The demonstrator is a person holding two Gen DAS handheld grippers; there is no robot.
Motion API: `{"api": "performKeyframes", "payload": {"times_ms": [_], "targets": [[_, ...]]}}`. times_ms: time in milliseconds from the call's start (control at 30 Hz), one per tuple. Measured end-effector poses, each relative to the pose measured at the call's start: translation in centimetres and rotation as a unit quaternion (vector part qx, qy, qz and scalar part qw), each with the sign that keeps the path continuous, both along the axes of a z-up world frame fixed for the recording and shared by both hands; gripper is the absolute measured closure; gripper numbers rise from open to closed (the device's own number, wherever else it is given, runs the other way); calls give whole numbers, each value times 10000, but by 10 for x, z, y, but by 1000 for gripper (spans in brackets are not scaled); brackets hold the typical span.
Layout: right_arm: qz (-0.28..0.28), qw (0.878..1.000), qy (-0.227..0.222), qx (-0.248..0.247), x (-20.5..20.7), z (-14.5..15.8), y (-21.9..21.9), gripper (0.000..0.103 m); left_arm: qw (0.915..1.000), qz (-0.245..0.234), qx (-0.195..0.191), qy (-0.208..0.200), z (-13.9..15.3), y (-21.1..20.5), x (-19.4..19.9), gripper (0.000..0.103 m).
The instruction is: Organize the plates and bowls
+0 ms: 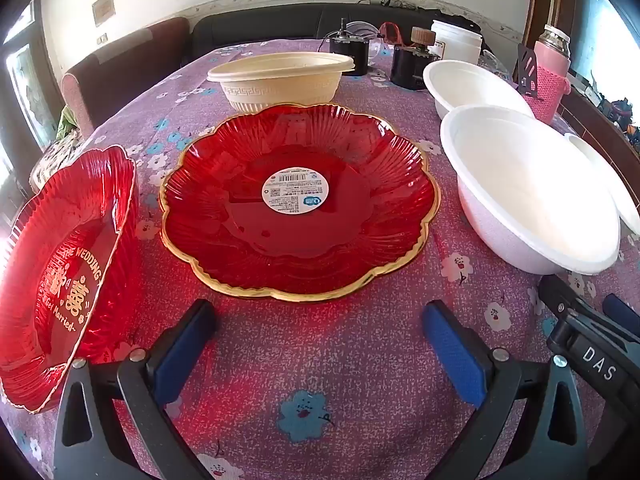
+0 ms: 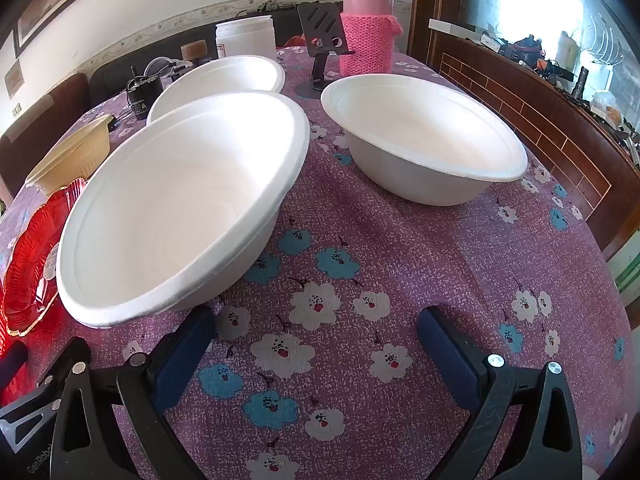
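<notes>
Two red plates lie before the left tool (image 1: 320, 340). The wedding plate (image 1: 60, 272), printed in gold letters, sits far to that tool's left and looks tilted, its near rim close to the left finger. The round plate with the sticker (image 1: 300, 200) lies flat on the table (image 1: 320, 368), straight ahead and just beyond the blue pads (image 1: 184, 352), its scalloped gold edge facing the gap between them. This tool stands wide apart and holds nothing; it sits low and aims level across the cloth. Behind the sticker plate stands a cream bowl (image 1: 280, 80).

Further right come three white bowls. The near bowl (image 2: 180, 208) lies ahead and to the left of the right tool (image 2: 316, 344), its rim almost at the left pad. The second white bowl (image 2: 424, 144) stands ahead and a little right, apart from the first, and a third bowl (image 2: 224, 76) sits behind the near one. The right tool is likewise spread wide and empty, low over the flowered cloth.

By my reading the left tool is the nearer one for the plates and the right for the white bowls. A pink flask (image 2: 368, 28) stands at the far edge, well apart from all of these.
</notes>
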State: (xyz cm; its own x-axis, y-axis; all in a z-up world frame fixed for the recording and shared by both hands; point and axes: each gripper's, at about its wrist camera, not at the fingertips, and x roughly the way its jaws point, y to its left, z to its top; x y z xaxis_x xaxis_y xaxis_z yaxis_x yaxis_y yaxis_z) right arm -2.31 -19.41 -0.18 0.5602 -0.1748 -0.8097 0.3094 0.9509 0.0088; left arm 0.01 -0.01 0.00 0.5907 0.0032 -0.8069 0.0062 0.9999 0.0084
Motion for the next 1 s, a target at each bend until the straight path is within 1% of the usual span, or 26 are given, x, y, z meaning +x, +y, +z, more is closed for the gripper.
{"api": "performKeyframes", "payload": {"times_ms": [333, 833, 933, 1000], "targets": [[0, 10000, 8, 0, 0, 0, 0, 1, 10000, 69, 1, -3, 0, -1, 0, 0], [-1, 10000, 8, 0, 0, 0, 0, 1, 10000, 45, -5, 2, 0, 1, 1, 0], [0, 10000, 8, -1, 0, 0, 0, 1, 10000, -39, -3, 66, 0, -2, -1, 0], [-1, 10000, 9, -2, 1, 0, 0, 1, 9998, -119, -8, 189, 1, -2, -2, 0]]}}
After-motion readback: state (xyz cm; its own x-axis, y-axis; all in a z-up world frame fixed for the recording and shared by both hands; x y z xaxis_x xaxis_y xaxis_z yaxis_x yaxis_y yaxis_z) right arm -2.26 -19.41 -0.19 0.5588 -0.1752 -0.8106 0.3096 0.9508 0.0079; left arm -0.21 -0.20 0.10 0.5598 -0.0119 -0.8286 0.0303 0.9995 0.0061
